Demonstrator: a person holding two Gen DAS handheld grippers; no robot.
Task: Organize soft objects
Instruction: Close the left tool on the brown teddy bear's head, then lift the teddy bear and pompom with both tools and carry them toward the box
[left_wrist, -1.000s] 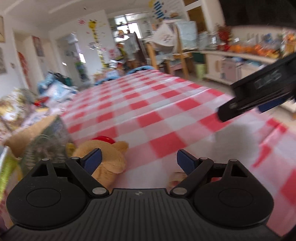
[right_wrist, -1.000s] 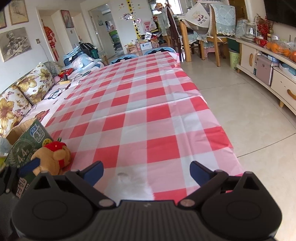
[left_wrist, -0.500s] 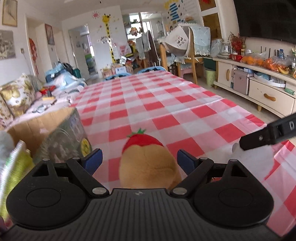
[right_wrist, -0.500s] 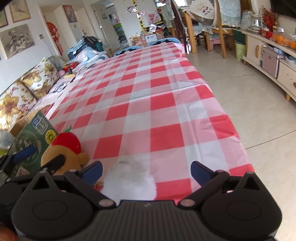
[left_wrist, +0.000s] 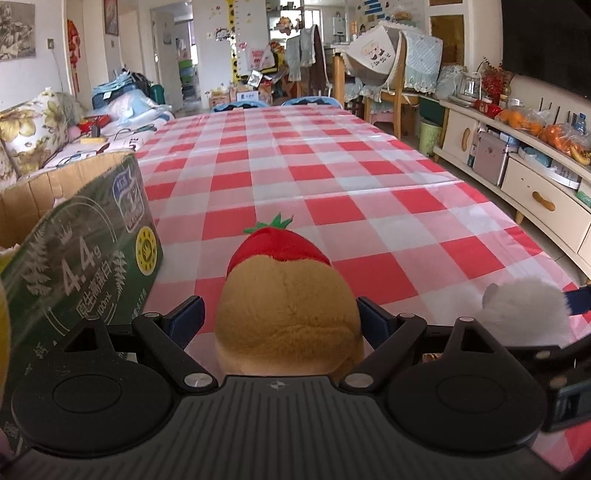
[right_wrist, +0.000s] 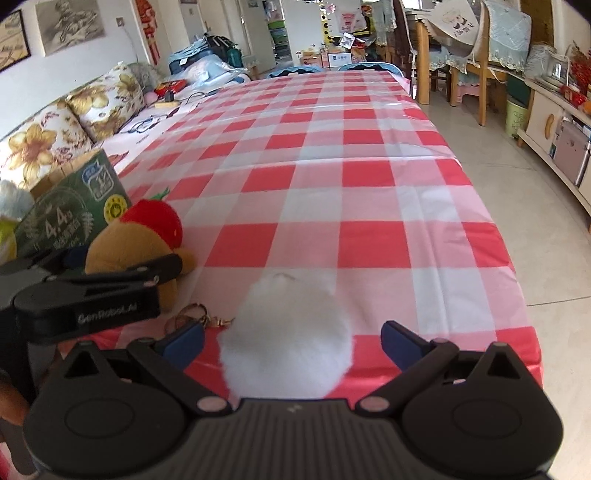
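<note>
Brown plush toy (left_wrist: 288, 314) sits between the open left hand-held gripper (left_wrist: 282, 319) fingers, white plush (right_wrist: 288, 339) between the open right hand-held gripper (right_wrist: 291, 341).

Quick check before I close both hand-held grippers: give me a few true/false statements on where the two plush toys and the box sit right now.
1. The brown plush toy with the strawberry hat sits between the open fingers of the left hand-held gripper. True.
2. The white fluffy plush toy is inside the cardboard box. False: it lies on the checkered tablecloth, between the open fingers of the right hand-held gripper.
3. The green cardboard box stands left of the brown toy. True.
4. The right hand-held gripper is shut on the white toy. False: its fingers stand apart from it.
</note>
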